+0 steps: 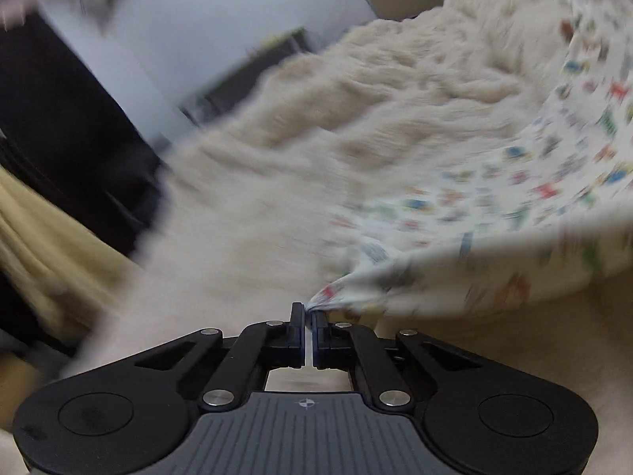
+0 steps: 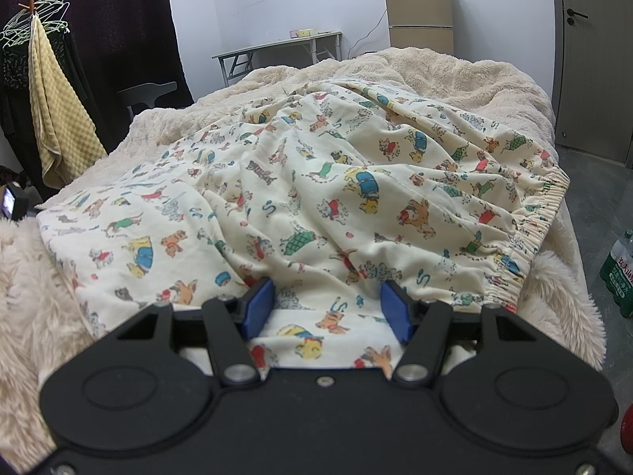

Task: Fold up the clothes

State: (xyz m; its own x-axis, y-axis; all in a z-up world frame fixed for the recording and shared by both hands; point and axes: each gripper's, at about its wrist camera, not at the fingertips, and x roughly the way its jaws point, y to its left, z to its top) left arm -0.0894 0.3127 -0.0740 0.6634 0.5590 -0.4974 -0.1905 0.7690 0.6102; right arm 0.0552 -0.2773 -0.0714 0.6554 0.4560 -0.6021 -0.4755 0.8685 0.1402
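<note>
Cream pyjama trousers (image 2: 316,182) printed with small coloured dogs lie spread and rumpled on a fluffy beige blanket (image 2: 494,79), their elastic waistband (image 2: 542,213) at the right. My right gripper (image 2: 326,301) stands open just above the near edge of the cloth, which lies flat between its blue pads (image 2: 259,304). In the blurred left wrist view my left gripper (image 1: 308,312) is shut on a bunched corner of the trousers (image 1: 494,198), and the cloth stretches away from it to the right, lifted off the blanket (image 1: 316,138).
A yellow towel (image 2: 51,118) hangs on a rack at the left by a dark curtain. Behind the bed stand a chair (image 2: 146,93), a folding table (image 2: 277,45) and a small fridge (image 2: 419,12). A door (image 2: 593,59) and a pack of water bottles (image 2: 619,269) are at the right.
</note>
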